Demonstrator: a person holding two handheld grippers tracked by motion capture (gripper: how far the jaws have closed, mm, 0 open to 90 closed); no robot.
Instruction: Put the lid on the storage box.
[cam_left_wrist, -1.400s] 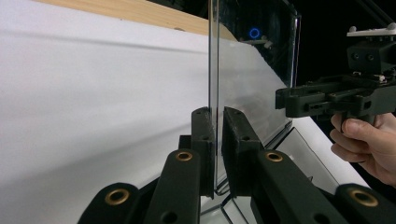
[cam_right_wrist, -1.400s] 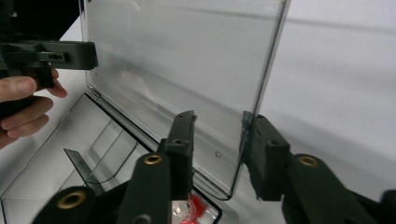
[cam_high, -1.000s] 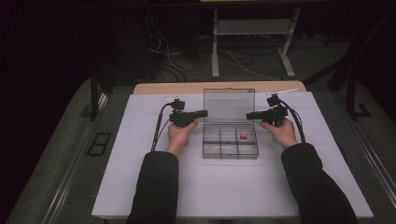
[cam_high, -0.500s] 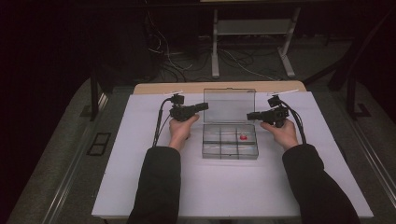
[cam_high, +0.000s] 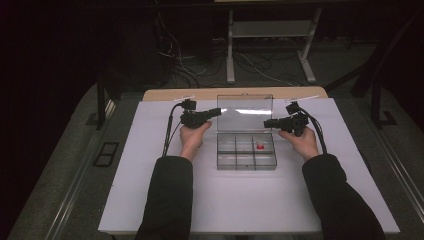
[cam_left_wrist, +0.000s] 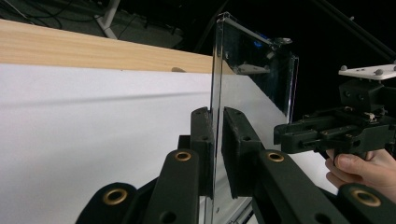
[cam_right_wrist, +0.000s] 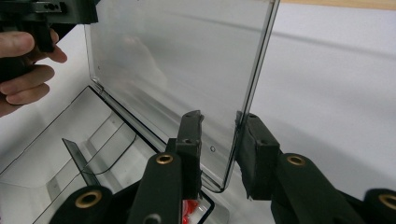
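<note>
High view: we log the clear plastic hinged lid upright on the white tabletop between both tongs; left gripper view: left tongs, just closing, pinch its edge; right gripper view: right tongs spread astride its other edge.

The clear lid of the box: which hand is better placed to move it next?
Left, probably. The left tongs already pinch the edge of the upright lid, with both pads against it. The right tongs only straddle the lid's other edge, with a visible gap on each side.
</note>
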